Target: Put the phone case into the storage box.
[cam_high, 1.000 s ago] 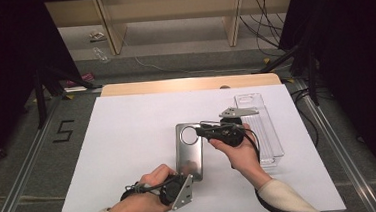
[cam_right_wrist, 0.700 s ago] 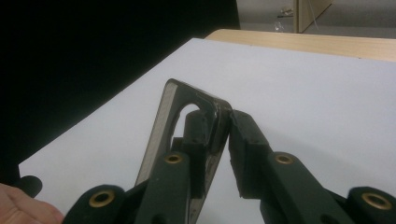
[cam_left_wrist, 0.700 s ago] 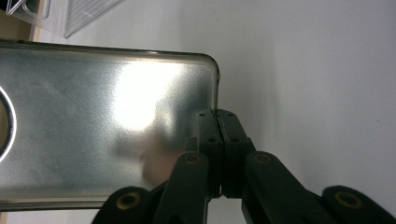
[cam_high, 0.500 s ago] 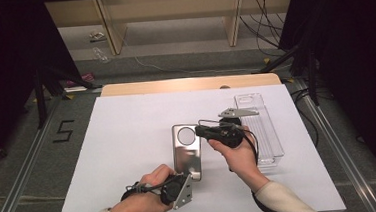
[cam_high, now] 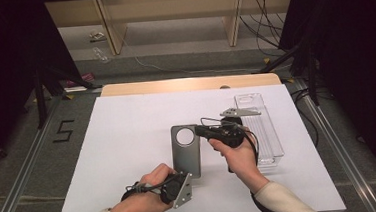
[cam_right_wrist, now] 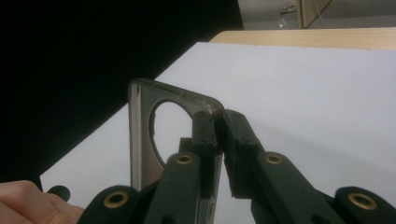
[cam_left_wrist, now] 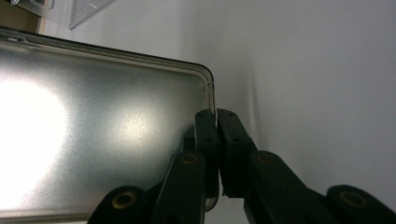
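1. The phone case (cam_high: 186,148), a grey see-through shell with a round camera hole near its far end, lies in the middle of the white surface (cam_high: 128,140), its long side running away from the person.
2. The left gripper (cam_high: 183,179) is at the case's near right corner. In the left gripper view its jaws are clamped on the thin rim of the case (cam_left_wrist: 93,140) at that corner, one pad inside the shell and one outside.
3. The right gripper (cam_high: 200,131) comes in from the right at the case's far end, beside the camera hole. In the right gripper view its jaws have just been closing and now pinch the side wall of the case (cam_right_wrist: 140,135) near a rounded corner, the wall between the pads.
4. So the case is held at two ends of its right edge, one gripper on each.
5. A clear plastic tray (cam_high: 263,131) lies on the surface just right of the right hand (cam_high: 237,152), apart from the case.
6. Beyond the white surface a strip of wooden board (cam_high: 189,84) shows at the far edge.
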A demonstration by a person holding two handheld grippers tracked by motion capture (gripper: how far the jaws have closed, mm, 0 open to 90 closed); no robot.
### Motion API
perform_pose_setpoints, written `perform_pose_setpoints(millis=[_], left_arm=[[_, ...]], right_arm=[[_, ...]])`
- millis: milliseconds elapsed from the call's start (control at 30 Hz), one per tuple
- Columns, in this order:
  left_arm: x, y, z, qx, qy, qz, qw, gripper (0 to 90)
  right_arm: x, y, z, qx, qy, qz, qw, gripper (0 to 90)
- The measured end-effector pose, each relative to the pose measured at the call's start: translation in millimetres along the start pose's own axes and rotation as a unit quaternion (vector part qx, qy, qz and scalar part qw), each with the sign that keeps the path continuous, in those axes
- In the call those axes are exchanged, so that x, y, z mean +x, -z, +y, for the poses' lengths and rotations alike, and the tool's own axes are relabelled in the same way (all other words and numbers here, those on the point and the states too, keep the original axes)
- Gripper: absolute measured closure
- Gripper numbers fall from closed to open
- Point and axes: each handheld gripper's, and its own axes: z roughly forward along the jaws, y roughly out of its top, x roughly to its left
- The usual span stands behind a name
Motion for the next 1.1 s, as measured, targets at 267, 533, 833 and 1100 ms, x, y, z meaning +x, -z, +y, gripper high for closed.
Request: perform_pose_setpoints(millis=[267, 533, 833, 1100], left_arm=[[2.2, 8.1, -3.5, -0.058, 0.049, 0.001, 0.9971, 71.2], [8.9, 27.7, -14.7, -0.158, 0.146, -0.003, 0.9766, 40.2], [11.7, 43.9, -33.7, -0.189, 0.245, 0.005, 0.9509, 23.4], [14.9, 51.7, -49.7, -0.185, 0.305, 0.027, 0.9338, 9.3]], right_arm=[[0.2, 3.4, 2.1, -0.012, 0.009, -0.011, 0.9998, 83.8], [1.8, 8.2, 5.3, -0.025, 0.027, -0.024, 0.999, 83.7], [0.9, 10.6, 6.6, -0.03, 0.033, -0.031, 0.9985, 83.6], [-0.2, 12.6, 8.0, -0.036, 0.039, -0.034, 0.998, 83.5]])
